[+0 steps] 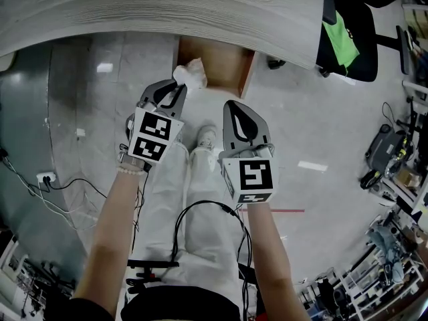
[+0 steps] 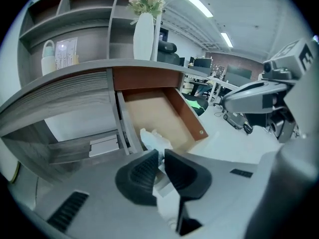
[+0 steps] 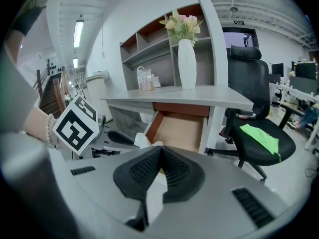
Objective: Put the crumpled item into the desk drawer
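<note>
Two jaws of your left gripper [image 1: 179, 85] are pinching the crumpled white item [image 1: 190, 73] over the front edge of the open drawer [image 1: 227, 62] under the bench [image 1: 167, 5]; your right gripper [image 1: 233, 104] is hovering beside it, jaws pressing together, empty.

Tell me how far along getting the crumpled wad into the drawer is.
Done: the drawer is open. In hand: the left gripper holds the wad over the drawer's front corner. Left: lower it in and let go. The right gripper is shut and empty.
</note>
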`<state>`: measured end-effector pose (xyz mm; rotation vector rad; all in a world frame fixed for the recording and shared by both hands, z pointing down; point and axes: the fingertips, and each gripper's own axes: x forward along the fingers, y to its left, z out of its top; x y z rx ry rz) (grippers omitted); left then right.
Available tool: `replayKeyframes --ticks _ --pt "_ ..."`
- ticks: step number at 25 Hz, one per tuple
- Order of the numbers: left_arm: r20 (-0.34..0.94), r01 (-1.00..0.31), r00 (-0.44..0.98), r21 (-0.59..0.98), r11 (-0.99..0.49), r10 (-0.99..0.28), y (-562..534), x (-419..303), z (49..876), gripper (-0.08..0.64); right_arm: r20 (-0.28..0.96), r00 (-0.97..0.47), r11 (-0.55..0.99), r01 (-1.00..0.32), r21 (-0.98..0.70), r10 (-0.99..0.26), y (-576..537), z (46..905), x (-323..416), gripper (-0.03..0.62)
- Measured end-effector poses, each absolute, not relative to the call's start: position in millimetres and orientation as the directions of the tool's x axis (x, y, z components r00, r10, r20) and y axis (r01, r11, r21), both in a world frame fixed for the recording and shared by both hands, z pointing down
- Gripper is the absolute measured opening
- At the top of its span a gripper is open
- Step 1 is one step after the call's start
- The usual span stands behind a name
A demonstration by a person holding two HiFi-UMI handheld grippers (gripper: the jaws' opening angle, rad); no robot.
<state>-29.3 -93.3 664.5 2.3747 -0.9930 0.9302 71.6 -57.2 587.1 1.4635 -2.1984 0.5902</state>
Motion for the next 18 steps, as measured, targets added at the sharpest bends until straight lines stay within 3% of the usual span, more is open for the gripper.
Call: replayKeyframes --ticks 11,18 --pt "0.643 -0.611 0.656 0.145 -0.778 -0.395 -95 22 653 0.031 0.574 -0.344 0.347 -0.932 -0.109 -0.743 -56 591 79 0.005" --pt "0.711 -0.614 0.602 0.120 -0.780 -0.365 -94 25 670 0.043 0.573 -0.349 0.351 -0.930 -0.112 -0.742 -57 594 79 0.005"
